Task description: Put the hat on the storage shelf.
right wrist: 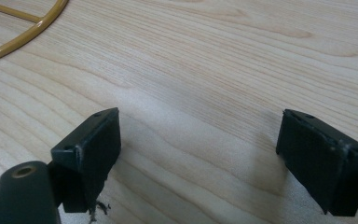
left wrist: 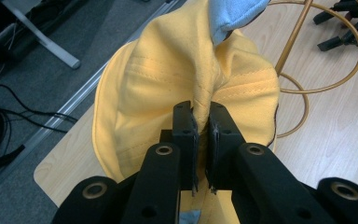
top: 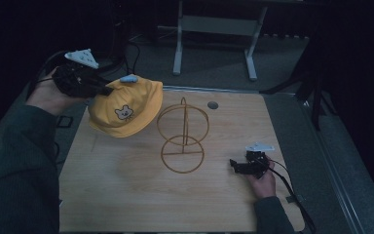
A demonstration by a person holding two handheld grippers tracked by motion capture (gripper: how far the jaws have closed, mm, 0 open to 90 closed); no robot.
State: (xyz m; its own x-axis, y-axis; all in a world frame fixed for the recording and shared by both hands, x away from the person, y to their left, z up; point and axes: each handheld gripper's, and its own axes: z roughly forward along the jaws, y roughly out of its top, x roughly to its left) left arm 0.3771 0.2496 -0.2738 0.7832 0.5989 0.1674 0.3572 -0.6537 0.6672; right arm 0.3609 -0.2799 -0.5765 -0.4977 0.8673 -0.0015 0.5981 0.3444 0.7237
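Yellow cap (top: pixel 125 108), bear emblem on the front, pale blue button on top: held above the table's (top: pixel 126 195) far left corner, just beside the gold wire stand (top: pixel 182 136); left gripper (left wrist: pixel 203 128): jaws pressed together on a pinched fold of the cap's fabric; right gripper (right wrist: pixel 198 158): jaws spread wide, nothing between them, low over bare wood at the table's right side, near the stand's base ring.
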